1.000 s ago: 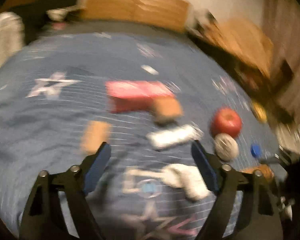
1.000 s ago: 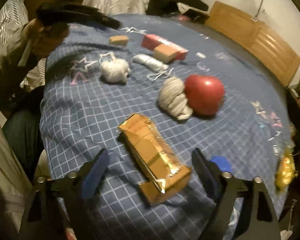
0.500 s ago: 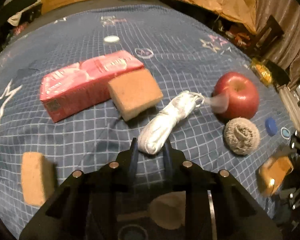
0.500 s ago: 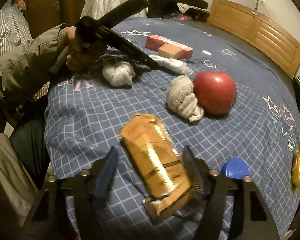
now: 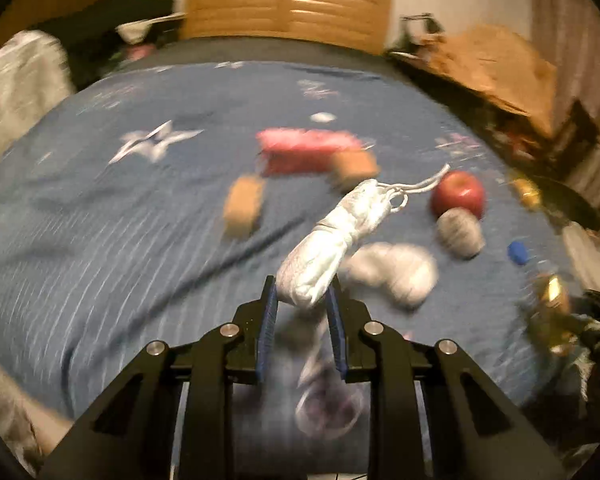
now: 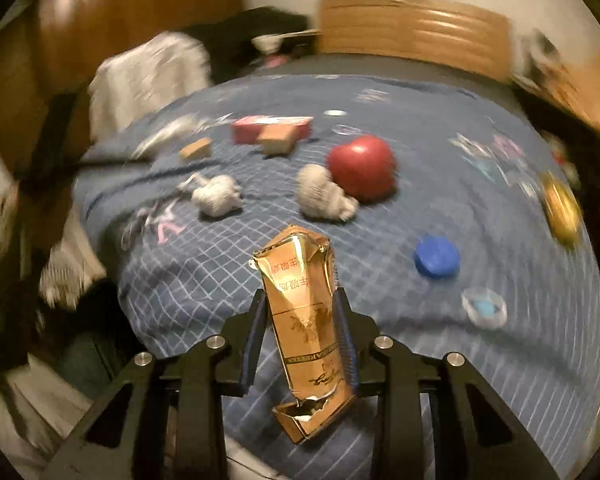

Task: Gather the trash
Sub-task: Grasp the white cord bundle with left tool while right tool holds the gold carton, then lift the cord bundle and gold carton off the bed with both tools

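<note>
Both pickups done: left tongs (image 5: 302, 300) clamped the white rolled plastic bag (image 5: 332, 240); right tongs (image 6: 300, 320), just closing, held the crumpled gold cigarette pack (image 6: 304, 312) above the blue checked bedspread (image 6: 380, 248); next move needed a bin, none visible.

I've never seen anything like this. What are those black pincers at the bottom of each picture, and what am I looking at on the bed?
There is no robot here: a person holds a two-finger gripper in each hand, each carrying a wide-angle camera looking along its fingers. One picture comes from the left gripper, clamped on a rolled white bag. The other comes from the right gripper, whose jaws have just been closing onto a crumpled gold packet. On the blue checked bedspread lie a red apple, a blue cap, a pink box, tan sponges and pale wads.
</note>
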